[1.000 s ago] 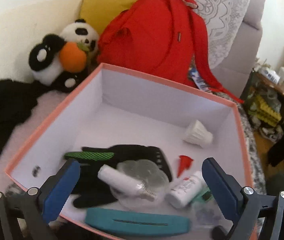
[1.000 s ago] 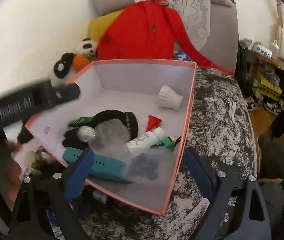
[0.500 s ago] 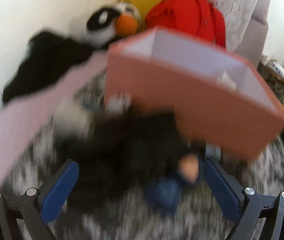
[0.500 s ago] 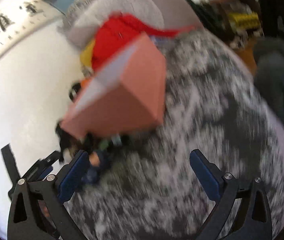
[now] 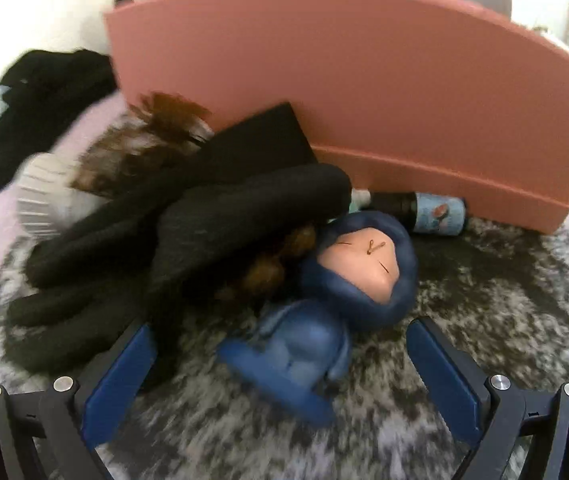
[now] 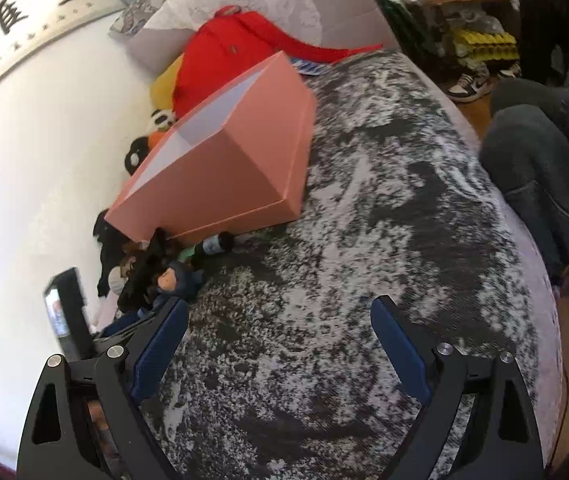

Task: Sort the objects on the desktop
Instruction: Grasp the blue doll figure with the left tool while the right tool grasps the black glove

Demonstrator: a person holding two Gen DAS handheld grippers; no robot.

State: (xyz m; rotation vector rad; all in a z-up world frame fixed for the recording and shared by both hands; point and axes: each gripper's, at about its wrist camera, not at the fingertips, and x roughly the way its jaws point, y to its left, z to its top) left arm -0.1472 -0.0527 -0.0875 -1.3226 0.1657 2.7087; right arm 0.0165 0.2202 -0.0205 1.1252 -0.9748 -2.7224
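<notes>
against the near wall of the pink cardboard box on the mottled grey blanket lies a blue hooded figurine, beside black knit gloves and a dark bottle. left tool hovers wide around the figurine, likely to grasp it; right tool waits wide, empty.

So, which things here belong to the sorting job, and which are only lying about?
For the job: pink box; blue doll; black gloves; small bottle.

Lying about: red backpack; panda toy; sneakers.
</notes>
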